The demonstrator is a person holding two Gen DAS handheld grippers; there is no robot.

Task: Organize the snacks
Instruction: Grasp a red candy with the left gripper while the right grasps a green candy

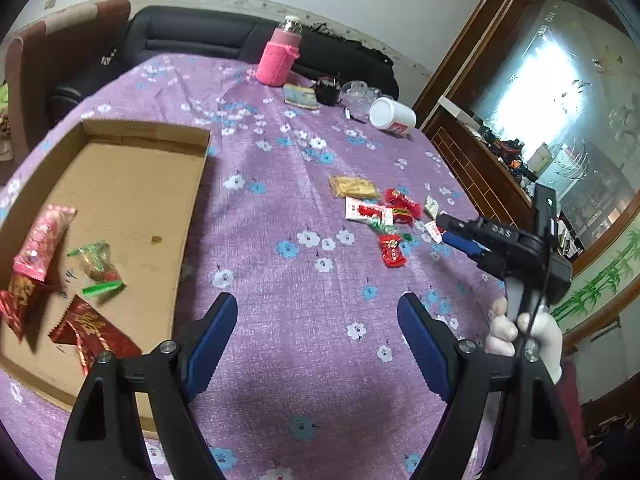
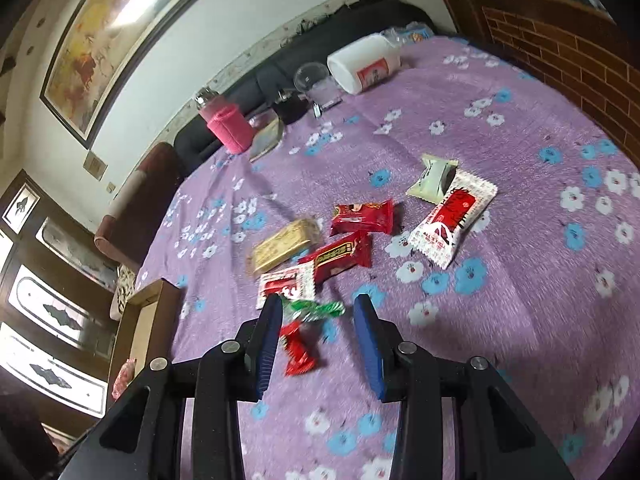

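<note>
A shallow cardboard box (image 1: pixel 132 184) lies at the left on the purple flowered tablecloth. It holds a pink packet (image 1: pixel 44 240), a green-ended candy (image 1: pixel 98 268) and red packets (image 1: pixel 92 328). My left gripper (image 1: pixel 318 344) is open and empty, just right of the box. Loose snacks lie in a cluster (image 1: pixel 380 216) at the right. My right gripper (image 2: pixel 318 340) is open, low over a small red candy (image 2: pixel 298 350) and a green-wrapped candy (image 2: pixel 316 310) that lie between its fingers. Beyond are red packets (image 2: pixel 362 216), a gold bar (image 2: pixel 284 244) and white-red packets (image 2: pixel 452 224).
At the table's far edge stand a pink-sleeved bottle (image 1: pixel 278 56), a toppled white jar (image 1: pixel 392 116), a clear glass (image 1: pixel 356 90), a small book (image 1: pixel 300 96) and a dark object (image 1: pixel 328 88). A dark sofa (image 1: pixel 200 32) lies behind. A brick-pattern cabinet (image 2: pixel 560 48) borders the right.
</note>
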